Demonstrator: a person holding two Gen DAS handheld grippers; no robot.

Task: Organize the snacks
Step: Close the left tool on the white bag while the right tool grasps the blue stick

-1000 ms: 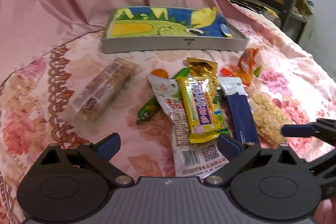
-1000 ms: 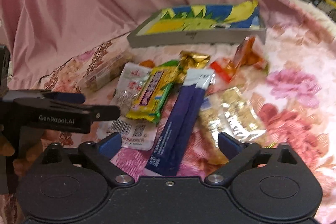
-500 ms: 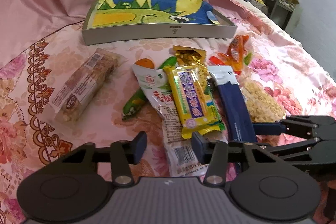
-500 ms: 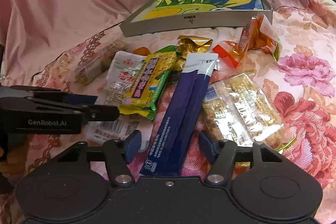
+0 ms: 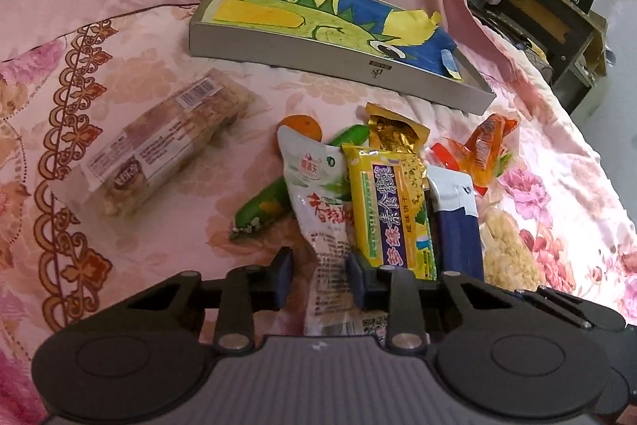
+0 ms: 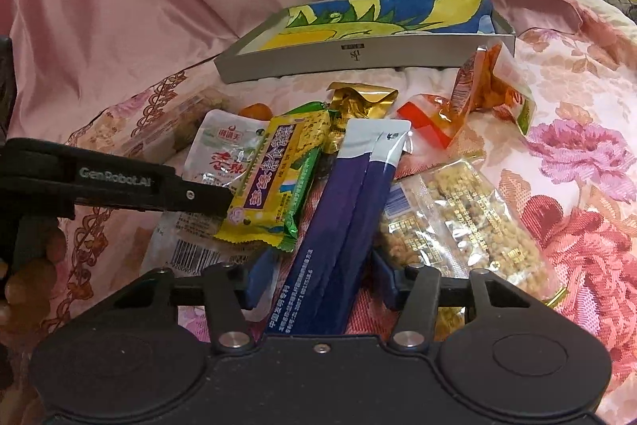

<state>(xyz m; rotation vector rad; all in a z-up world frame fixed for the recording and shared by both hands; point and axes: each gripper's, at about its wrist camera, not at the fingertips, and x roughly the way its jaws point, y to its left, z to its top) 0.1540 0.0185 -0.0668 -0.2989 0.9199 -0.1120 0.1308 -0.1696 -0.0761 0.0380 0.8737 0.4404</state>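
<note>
Both tongs are closing in on the snack pile lying on the floral cloth [image 5: 131, 98]. Left gripper [image 5: 318, 275]: jaws have just been narrowing, now straddling the lower end of the white pouch [image 5: 318, 194]; whether the pads are actually pressing on the film I cannot tell, a sliver of gap seems to be showing on the left side. Right gripper [image 6: 318, 275]: jaws have also been closing, now flanking the near end of the navy packet [image 6: 342, 210], with pads standing just off its edges, so not clamping yet.

Pouch is lying straight ahead of the left tongs, long axis running away from them toward the grey tray [image 5: 330, 60], barcode end nearest, top end pointing at the tray. Yellow biscuit bar [image 5: 388, 210] is overlapping its right edge.

Navy packet is running lengthwise out from the right jaws, tilted slightly rightward, white torn end pointing toward the tray. Each hand is nearer its own packet. Likely next: squeezing, then lifting along those axes; the overlapping bar may be dragging along.
</note>
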